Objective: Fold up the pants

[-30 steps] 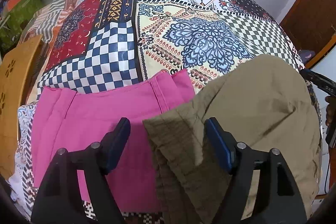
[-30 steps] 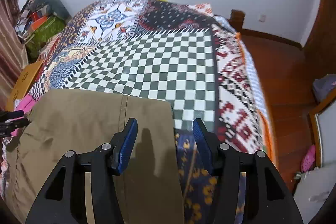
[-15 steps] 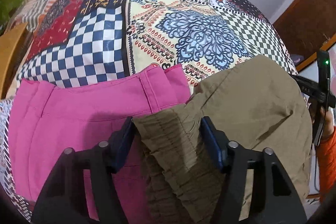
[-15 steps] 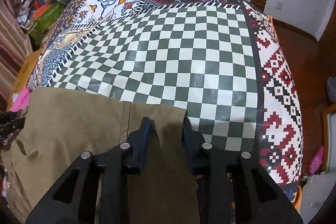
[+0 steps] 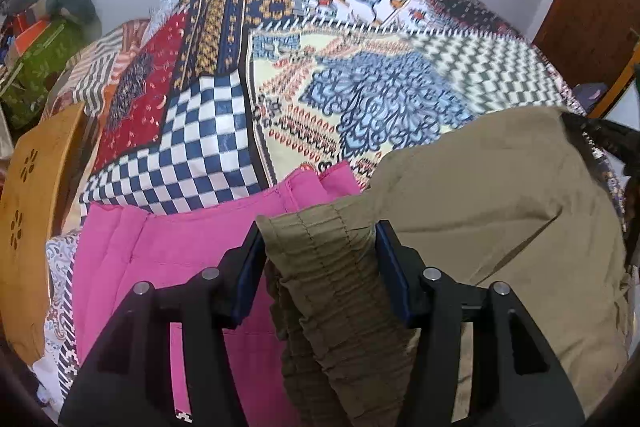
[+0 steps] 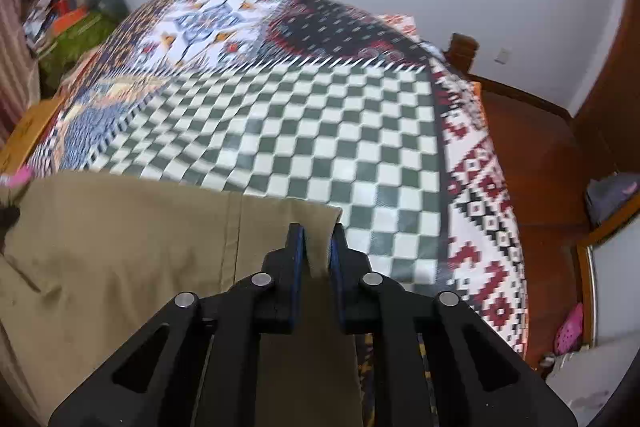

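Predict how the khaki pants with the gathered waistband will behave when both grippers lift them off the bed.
The khaki cotton-like pants will probably sag between the left gripper and right gripper, since the cloth lies creased and limp. They look light. The bunched elastic waistband may slip less than the smooth hem.
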Available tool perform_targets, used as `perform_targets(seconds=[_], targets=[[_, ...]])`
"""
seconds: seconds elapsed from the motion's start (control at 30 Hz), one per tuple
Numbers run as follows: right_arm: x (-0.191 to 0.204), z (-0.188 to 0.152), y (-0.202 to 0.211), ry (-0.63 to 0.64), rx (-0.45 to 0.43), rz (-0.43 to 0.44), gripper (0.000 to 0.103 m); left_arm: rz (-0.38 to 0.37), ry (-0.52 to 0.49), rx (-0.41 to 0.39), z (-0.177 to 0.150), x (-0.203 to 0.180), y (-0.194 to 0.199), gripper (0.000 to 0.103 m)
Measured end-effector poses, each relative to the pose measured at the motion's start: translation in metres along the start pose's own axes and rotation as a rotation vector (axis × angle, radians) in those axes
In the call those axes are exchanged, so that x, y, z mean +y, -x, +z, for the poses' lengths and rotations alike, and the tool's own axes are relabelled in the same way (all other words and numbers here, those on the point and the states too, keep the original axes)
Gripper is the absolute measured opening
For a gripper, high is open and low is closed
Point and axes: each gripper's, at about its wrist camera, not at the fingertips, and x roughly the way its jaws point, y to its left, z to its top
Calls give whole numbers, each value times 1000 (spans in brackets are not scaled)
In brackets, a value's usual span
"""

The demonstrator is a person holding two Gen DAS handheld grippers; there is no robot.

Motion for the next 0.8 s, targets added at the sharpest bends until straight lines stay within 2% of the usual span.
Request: perform_targets(seconds=[0.07, 0.2, 0.5, 0.8], targets=[[-1, 4, 6, -23, -15, 14, 5, 1, 14, 0, 1, 1, 0, 54], [1, 9, 24, 2, -58, 11, 4, 8, 3, -53, 2, -1, 19, 54], [3, 14, 75, -17, -158, 33, 4, -7, -21, -154, 7, -11, 86, 53], [10, 1, 145, -22, -254, 51, 4, -19, -42, -209, -5, -22, 143, 53]])
